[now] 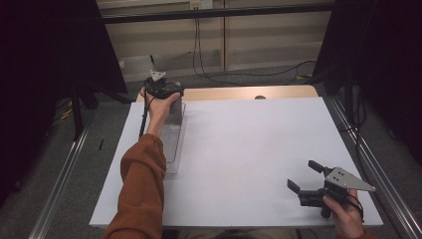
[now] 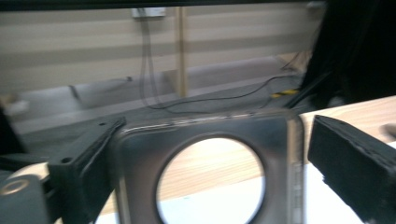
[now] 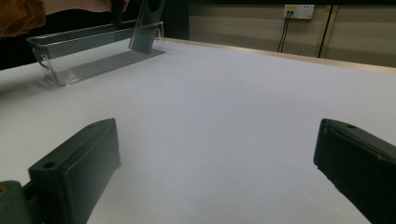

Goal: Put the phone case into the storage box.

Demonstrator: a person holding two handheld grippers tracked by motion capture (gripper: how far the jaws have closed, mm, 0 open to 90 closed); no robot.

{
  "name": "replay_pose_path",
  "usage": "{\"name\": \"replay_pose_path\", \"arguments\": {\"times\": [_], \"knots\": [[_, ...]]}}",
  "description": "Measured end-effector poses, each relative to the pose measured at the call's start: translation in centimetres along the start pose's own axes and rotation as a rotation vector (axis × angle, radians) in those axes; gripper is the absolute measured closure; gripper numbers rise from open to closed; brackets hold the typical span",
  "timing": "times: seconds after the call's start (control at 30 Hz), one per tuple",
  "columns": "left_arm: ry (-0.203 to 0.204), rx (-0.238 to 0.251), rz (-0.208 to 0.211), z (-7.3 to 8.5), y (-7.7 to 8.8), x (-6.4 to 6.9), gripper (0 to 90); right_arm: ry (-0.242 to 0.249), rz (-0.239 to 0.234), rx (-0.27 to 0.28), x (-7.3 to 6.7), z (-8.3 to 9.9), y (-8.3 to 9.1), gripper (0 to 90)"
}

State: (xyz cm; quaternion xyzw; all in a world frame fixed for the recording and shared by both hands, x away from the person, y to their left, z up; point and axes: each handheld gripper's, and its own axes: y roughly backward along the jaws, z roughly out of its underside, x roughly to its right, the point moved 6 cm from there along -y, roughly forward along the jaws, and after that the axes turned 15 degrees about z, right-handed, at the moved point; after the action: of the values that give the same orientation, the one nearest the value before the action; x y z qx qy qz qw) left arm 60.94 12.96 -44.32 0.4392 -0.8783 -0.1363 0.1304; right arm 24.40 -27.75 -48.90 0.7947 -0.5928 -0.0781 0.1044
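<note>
Reaching far across the white table (image 1: 249,149), left gripper (image 1: 164,89) at the back-left corner, over the far end of a clear plastic tray (image 1: 174,144). Lying lengthwise along the table's left edge, that tray, with the orange sleeve (image 1: 144,184) stretched above it. Seen from the left gripper view: a clear end wall with a round hole (image 2: 210,179) standing between the two black jaws, left jaw close against it or touching, right jaw a little apart. Blurred there, so possibly gripping, but cannot tell whether clamped on the wall or merely straddling it. Seen from the right gripper view: the tray (image 3: 93,51) far off at upper left, its end wall upright, a dark tip reaching down beside it.

Held low at the near-right corner of the table, right gripper (image 1: 303,174), jaws spread wide with nothing between, well apart from the tray. Bare white surface between those jaws in the right gripper view.
</note>
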Motion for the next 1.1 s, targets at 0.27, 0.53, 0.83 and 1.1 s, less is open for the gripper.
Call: {"name": "replay_pose_path", "arguments": {"times": [0.27, 0.53, 0.83, 1.1], "knots": [[0.012, 0.010, 0.068, -0.2, 0.4, -0.4, 12.8, -0.001, 0.002, -0.004, 0.1, 0.1, 0.0, 0.1], [-0.029, 0.071, 0.082, -1.6, 1.2, 0.3, 12.9, 0.000, -0.002, -0.011, 0.0, 0.1, 0.0, 0.1], [-0.028, 0.055, 0.129, -1.3, 1.2, 0.4, 13.2, 0.008, -0.004, -0.009, 0.1, 0.2, 0.0, 0.1], [-0.055, 0.072, 0.153, -1.4, 0.8, 1.0, 14.8, 0.010, -0.007, -0.012, 0.1, 0.2, 0.0, 0.1]]}}
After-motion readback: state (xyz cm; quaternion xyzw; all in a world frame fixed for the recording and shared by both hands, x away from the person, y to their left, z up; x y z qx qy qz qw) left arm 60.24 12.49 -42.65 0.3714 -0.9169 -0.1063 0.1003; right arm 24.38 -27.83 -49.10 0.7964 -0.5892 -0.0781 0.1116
